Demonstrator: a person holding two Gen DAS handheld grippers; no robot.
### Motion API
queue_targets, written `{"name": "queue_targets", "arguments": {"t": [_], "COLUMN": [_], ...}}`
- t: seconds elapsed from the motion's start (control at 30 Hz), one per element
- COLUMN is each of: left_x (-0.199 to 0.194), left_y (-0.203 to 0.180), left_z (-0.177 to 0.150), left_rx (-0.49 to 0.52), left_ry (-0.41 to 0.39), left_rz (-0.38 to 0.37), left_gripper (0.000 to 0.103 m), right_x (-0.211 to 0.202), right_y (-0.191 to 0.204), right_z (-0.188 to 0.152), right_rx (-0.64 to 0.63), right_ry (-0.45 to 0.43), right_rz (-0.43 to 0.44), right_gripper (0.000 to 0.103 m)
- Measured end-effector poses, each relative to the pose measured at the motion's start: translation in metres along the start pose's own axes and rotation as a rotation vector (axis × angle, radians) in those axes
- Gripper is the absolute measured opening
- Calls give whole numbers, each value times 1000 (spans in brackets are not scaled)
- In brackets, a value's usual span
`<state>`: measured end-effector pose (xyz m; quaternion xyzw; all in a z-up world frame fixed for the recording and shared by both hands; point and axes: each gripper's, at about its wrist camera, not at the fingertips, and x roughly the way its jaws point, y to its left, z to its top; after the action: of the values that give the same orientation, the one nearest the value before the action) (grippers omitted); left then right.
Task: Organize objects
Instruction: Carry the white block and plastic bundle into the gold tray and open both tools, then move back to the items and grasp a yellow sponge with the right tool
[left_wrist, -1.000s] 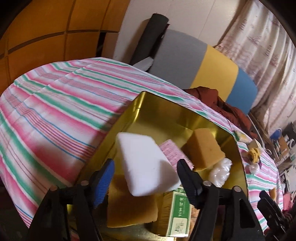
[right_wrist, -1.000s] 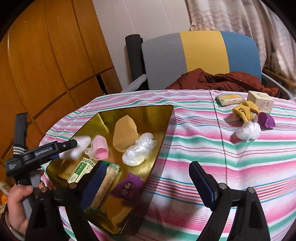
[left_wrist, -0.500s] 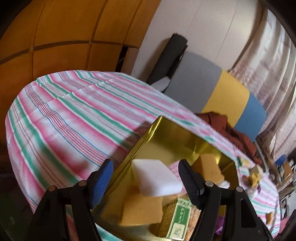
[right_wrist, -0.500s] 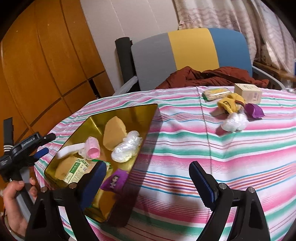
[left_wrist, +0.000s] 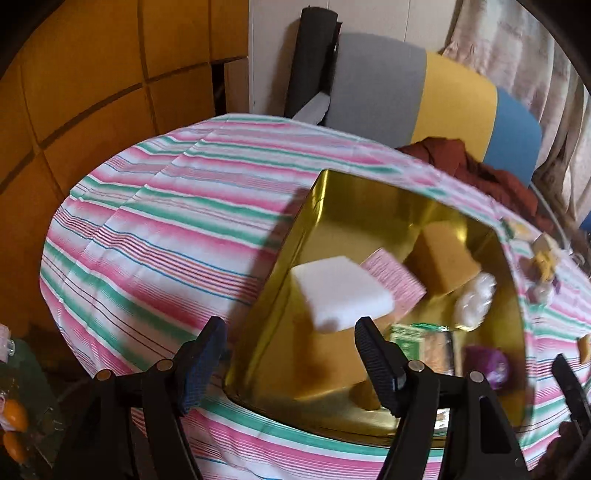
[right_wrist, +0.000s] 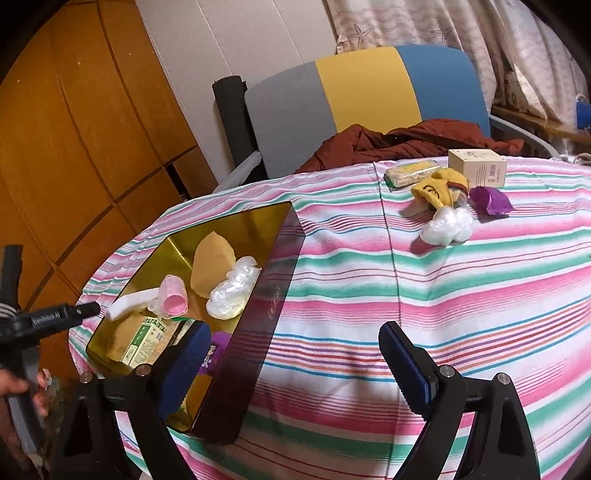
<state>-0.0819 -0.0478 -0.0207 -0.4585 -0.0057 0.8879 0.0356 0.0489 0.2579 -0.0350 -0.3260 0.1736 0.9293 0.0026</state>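
Gold tin (right_wrist: 271, 310) – white sponge (left_wrist: 341, 291) tilted inside

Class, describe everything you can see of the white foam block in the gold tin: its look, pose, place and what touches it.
The white foam block is a flat, rectangular slab with soft, rounded edges, plain and unmarked, like a melamine sponge. It lies tilted in the gold tin near its left wall, propped on other items rather than flat on the floor. A pink ribbed roller lies against its far side and a tan sponge sits under it. The open left gripper is near but not touching.
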Motion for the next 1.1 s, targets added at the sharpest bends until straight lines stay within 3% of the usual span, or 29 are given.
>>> {"name": "queue_targets", "arguments": {"t": [0.13,0.23,0.57,0.73,0.83,1.0,1.1], "left_x": [34,52,22,2,-15,-32,-32], "left_y": [-2,-8,-11,-22,-41,-83,-111], "left_z": [8,14,-3,-7,-8,-17,-25], "left_rx": [12,45,0,-6,25,87,129], "left_ry": [61,74,31,-2,-61,-115,-89], "left_rz": [-3,35,54,-11,-47,-227,-316], "left_gripper": [74,75,75,75,75,75,75], "right_x": [2,-2,-12,-12,-14,-16,-18], "right_y": [1,1,-14,-23,-30,-51,-66], "right_z": [-2,-1,2,1,1,1,3], "right_rx": [-8,-5,17,24,27,31,38], "right_ry": [6,-5,-34,-30,-31,-28,-28], "right_rz": [-1,-1,-32,-49,-62,-108,-137], "right_gripper": [93,93,95,95,95,96,96]}}
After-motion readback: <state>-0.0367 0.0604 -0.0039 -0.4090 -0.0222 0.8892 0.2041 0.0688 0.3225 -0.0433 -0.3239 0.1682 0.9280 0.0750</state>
